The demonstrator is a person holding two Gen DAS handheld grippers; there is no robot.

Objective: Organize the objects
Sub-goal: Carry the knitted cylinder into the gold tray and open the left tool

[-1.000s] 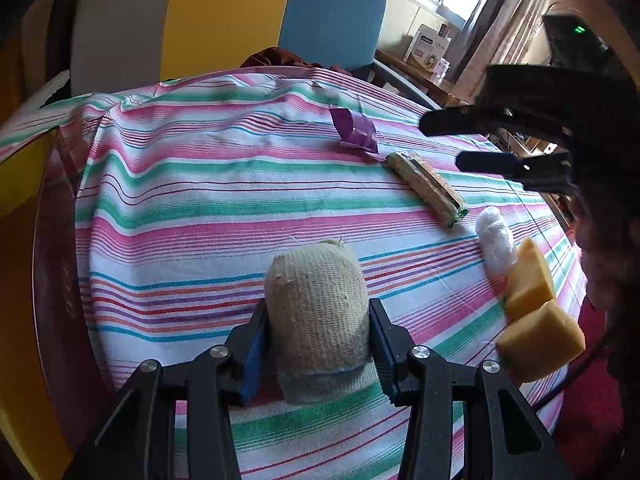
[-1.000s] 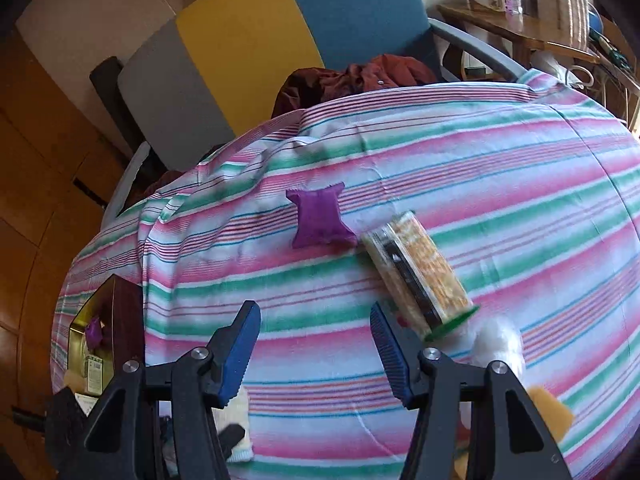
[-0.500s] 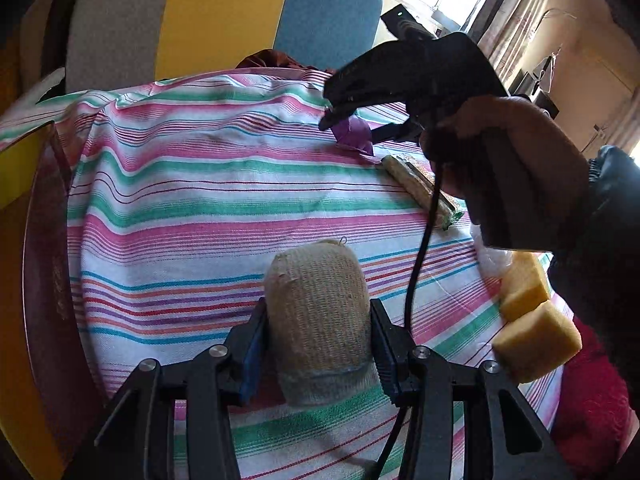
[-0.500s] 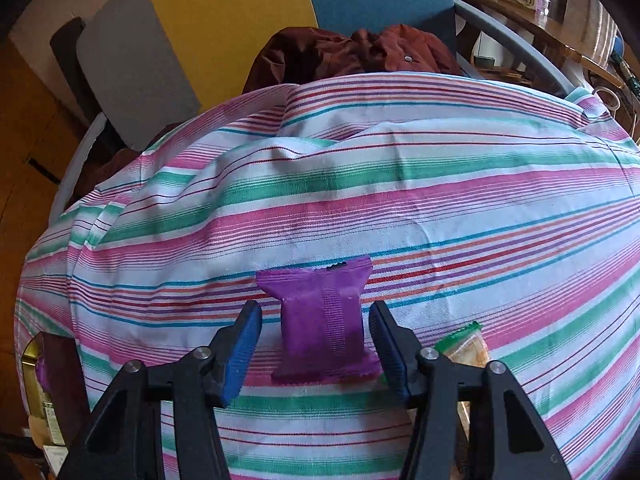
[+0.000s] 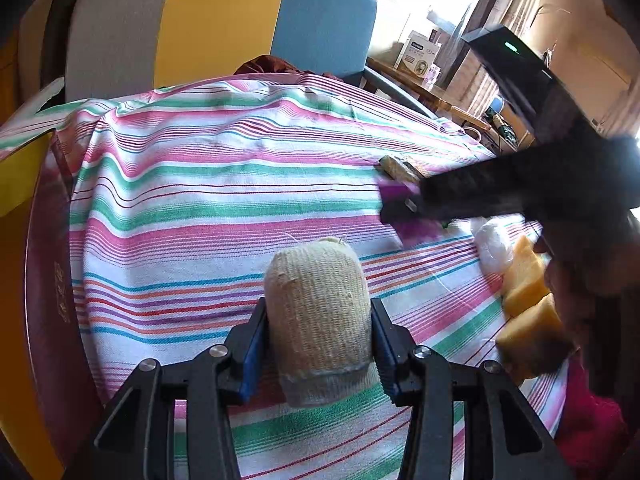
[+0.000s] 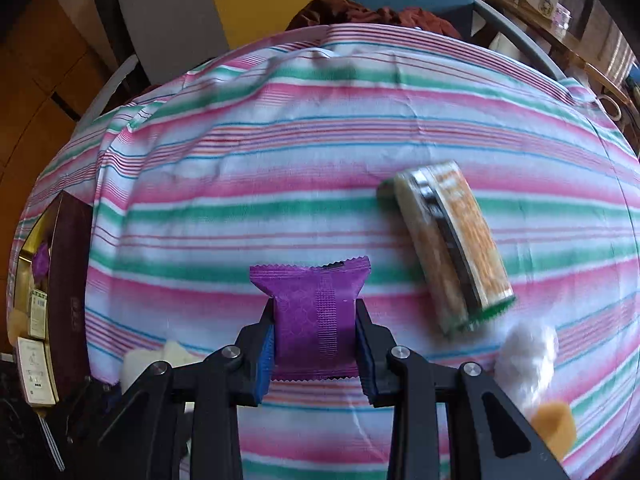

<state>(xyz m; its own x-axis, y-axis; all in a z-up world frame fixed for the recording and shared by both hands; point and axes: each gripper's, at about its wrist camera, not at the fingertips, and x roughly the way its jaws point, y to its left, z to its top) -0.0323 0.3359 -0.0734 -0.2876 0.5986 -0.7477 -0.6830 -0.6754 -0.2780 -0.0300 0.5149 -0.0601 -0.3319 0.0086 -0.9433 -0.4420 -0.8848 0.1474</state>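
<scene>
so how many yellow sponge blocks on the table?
2, side by side at the table's right edge: one beside the white wad, the other nearer the camera. More could be hidden behind the hand.

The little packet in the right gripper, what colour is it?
Purple. The packet shows best in the right wrist view, pinched in the right gripper.

The rolled cloth point(image 5: 318, 312) stands between the left tongs point(image 5: 318, 348), at the near edge of the counter point(image 5: 208, 184). The small packet point(image 6: 318, 320) sits between the right tongs point(image 6: 316, 354). To its right, a little farther back, the long packet point(image 6: 452, 248) lies on the counter. Nearer, right of that, lies the wad point(image 6: 528, 356), with the sponges point(image 5: 528, 308) just beside it. An open box point(image 6: 44, 300) sits at the counter's left edge. Behind the counter stands a chair point(image 5: 224, 20).
</scene>
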